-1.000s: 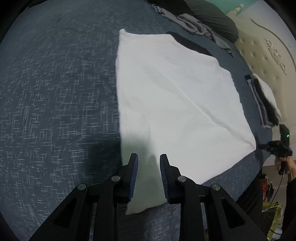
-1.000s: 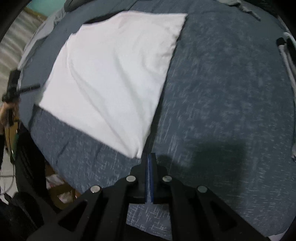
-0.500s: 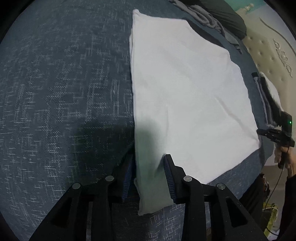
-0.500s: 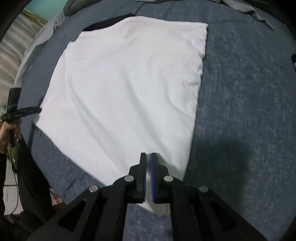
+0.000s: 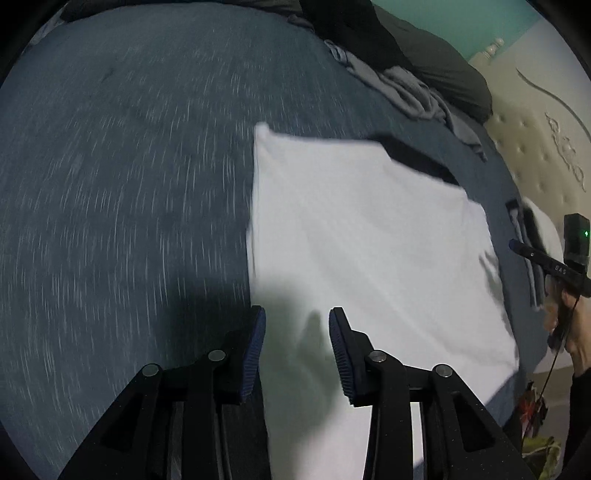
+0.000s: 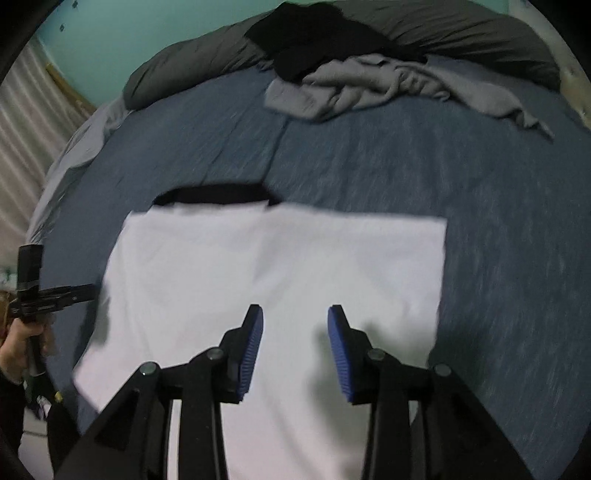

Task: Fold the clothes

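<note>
A white garment (image 5: 369, 240) lies flat on the blue bedspread (image 5: 129, 184), a black edge (image 5: 417, 158) showing past its far side. My left gripper (image 5: 297, 347) hovers open over its near left part, nothing between the pads. In the right wrist view the same white garment (image 6: 277, 277) spreads below my right gripper (image 6: 295, 347), which is open over the near edge and holds nothing. The black strip (image 6: 218, 194) peeks out at the far edge. The other gripper (image 6: 51, 295) shows at the left in a hand, and likewise at the right of the left wrist view.
A crumpled grey garment (image 6: 369, 88) and a black one (image 6: 314, 40) lie at the far end of the bed against a dark duvet (image 6: 461, 29). A folded stack (image 5: 532, 240) sits by the cream headboard (image 5: 546, 147). Curtains (image 6: 33, 129) hang at the left.
Both grippers rose and tilted up from the garment's near edge. The right gripper, shut before, has opened; the left has opened wider. The garment lies flat, released.
</note>
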Tool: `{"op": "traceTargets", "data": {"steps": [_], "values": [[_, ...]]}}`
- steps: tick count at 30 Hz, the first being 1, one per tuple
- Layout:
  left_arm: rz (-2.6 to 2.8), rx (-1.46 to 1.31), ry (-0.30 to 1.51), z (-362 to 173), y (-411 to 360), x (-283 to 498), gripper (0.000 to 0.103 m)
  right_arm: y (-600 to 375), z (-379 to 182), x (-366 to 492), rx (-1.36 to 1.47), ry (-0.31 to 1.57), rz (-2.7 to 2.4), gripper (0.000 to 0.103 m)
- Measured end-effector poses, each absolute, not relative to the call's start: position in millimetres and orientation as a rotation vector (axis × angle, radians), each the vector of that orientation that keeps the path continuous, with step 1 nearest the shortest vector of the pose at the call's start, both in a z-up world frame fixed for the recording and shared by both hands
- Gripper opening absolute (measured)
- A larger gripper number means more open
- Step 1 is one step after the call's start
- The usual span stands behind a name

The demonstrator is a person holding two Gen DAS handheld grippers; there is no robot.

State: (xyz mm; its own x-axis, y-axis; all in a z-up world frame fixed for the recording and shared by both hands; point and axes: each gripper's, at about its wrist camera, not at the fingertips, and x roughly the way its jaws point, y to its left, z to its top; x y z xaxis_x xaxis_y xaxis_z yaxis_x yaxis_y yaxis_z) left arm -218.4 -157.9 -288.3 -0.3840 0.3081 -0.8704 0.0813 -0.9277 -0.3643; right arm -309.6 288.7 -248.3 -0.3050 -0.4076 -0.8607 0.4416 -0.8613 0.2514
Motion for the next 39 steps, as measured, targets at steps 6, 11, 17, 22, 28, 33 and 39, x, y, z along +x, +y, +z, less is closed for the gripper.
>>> {"op": "traceTargets", "data": {"steps": [6,11,17,22,28,33,39], "values": [[2.501,-1.616,-0.562,-300,-178,-272,0.043,301,-266,-367,1.471,0.023,-2.316,0.037],[2.525,-1.590,-0.626,-313,-188,-303,0.043,328,-280,-392,1.505,-0.029,-2.396,0.037],[2.526,-1.564,-0.643,-320,-188,-319,0.042,340,-299,-413,1.544,-0.098,-2.414,0.037],[2.525,-1.554,-0.622,-318,-191,-325,0.029,328,-307,-417,1.522,-0.071,-2.385,0.033],[2.556,-1.513,-0.583,-305,-193,-316,0.008,327,-306,-414,1.486,-0.057,-2.391,0.004],[2.601,-1.461,-0.540,-286,-197,-302,0.007,333,-290,-410,1.410,-0.060,-2.440,0.003],[2.646,-1.384,-0.564,-264,-191,-312,0.006,341,-270,-407,1.300,-0.085,-2.516,0.003]]}}
